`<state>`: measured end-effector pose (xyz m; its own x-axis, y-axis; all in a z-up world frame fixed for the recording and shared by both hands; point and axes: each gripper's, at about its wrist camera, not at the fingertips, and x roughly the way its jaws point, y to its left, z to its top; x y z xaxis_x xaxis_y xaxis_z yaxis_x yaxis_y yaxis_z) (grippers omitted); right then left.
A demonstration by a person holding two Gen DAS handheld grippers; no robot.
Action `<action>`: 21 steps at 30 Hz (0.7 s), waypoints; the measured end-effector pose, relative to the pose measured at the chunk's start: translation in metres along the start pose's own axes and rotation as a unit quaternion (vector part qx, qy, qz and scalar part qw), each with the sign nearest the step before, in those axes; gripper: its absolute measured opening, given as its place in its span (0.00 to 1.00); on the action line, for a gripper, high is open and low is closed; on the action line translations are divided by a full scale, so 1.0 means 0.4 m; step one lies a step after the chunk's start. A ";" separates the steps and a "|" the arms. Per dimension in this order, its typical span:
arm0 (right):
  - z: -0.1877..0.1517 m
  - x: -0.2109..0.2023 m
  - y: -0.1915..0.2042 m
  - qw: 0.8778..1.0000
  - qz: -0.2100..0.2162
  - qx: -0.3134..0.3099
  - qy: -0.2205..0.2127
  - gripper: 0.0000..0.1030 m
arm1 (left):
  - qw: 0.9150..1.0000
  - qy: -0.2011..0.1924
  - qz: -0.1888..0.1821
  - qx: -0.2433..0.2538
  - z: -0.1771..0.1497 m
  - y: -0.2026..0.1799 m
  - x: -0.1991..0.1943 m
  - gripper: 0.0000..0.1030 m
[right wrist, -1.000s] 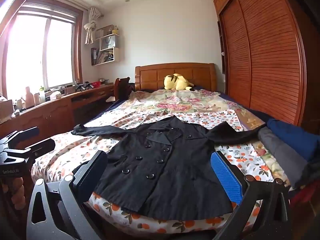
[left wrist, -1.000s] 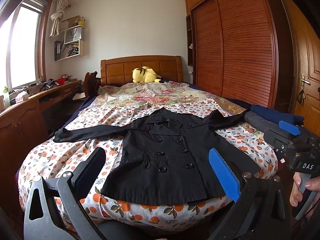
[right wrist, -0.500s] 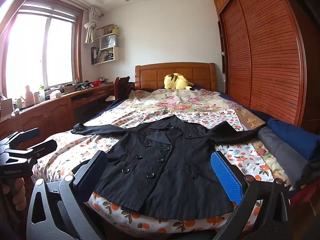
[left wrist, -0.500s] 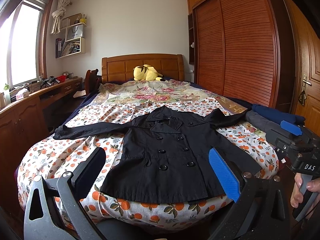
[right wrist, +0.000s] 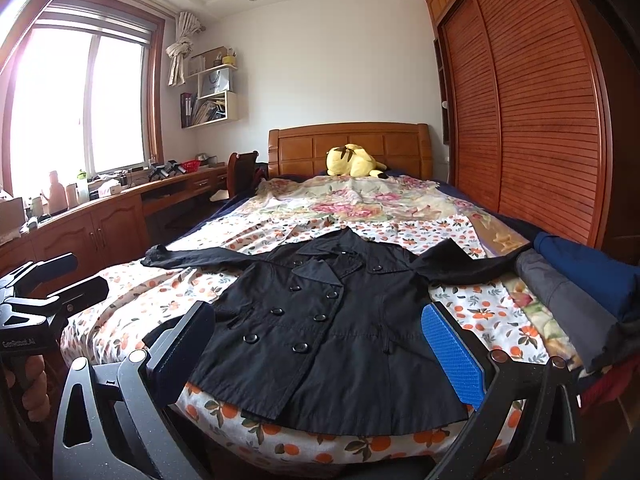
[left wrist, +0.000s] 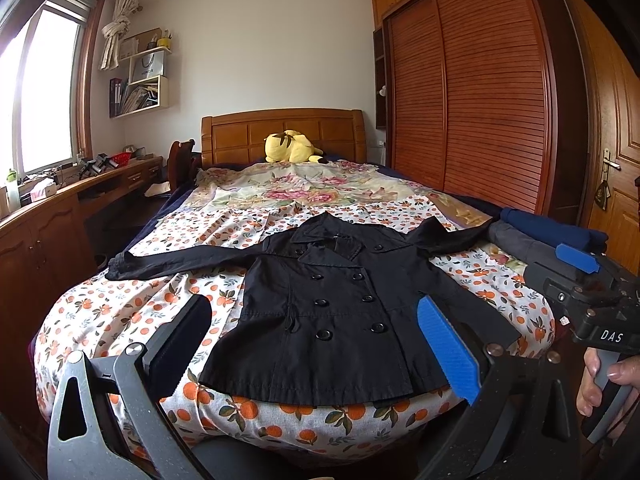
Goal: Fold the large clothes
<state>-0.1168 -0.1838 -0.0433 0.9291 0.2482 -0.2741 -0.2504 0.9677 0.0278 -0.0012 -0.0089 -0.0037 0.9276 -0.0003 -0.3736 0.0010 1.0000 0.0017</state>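
Observation:
A black double-breasted coat (left wrist: 332, 304) (right wrist: 336, 320) lies face up on the bed, buttoned, both sleeves spread out sideways, hem toward me. My left gripper (left wrist: 316, 344) hovers open above the hem with nothing between its fingers. My right gripper (right wrist: 320, 344) is open too, held over the hem near the foot of the bed. In the left wrist view the right gripper (left wrist: 580, 292) shows at the right edge, held by a hand (left wrist: 600, 384). The left gripper (right wrist: 44, 296) appears at the left edge of the right wrist view.
Bed (left wrist: 120, 312) with an orange-print sheet and a floral cover. Folded grey and blue clothes (right wrist: 576, 292) are stacked at its right edge. A yellow plush toy (left wrist: 292, 148) rests by the headboard. A wooden desk (right wrist: 100, 216) runs along the left; a slatted wardrobe (left wrist: 472, 104) fills the right.
Both grippers have lifted slightly, so the coat and bed sit a little lower in view. The coat has not moved.

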 end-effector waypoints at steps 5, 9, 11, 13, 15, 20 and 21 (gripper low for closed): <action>-0.001 0.003 0.001 1.000 -0.001 -0.001 -0.001 1.00 | 1.000 0.000 0.000 0.001 -0.001 -0.003 0.000 1.00; -0.002 0.003 0.002 1.000 0.000 -0.001 -0.002 1.00 | 1.000 0.000 0.000 0.001 -0.001 -0.002 -0.002 1.00; -0.001 0.003 0.001 1.000 0.001 -0.001 -0.002 1.00 | 1.000 -0.001 0.000 0.001 -0.001 -0.002 -0.001 1.00; -0.002 0.002 0.001 1.000 0.001 0.000 -0.003 1.00 | 1.000 -0.001 0.000 0.001 -0.001 -0.002 -0.003 1.00; 0.000 0.001 0.001 1.000 0.002 0.000 -0.004 1.00 | 1.000 -0.001 0.000 0.001 0.000 -0.003 -0.002 1.00; -0.002 -0.004 0.000 1.000 0.003 -0.001 -0.007 1.00 | 1.000 -0.001 0.000 0.002 0.000 -0.003 -0.002 1.00; -0.002 -0.005 0.000 1.000 0.004 -0.001 -0.007 1.00 | 1.000 -0.001 0.000 0.001 0.000 -0.003 -0.003 1.00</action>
<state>-0.1188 -0.1842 -0.0438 0.9313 0.2557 -0.2596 -0.2574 0.9659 0.0281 -0.0024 -0.0102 -0.0031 0.9285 -0.0001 -0.3714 0.0019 1.0000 0.0045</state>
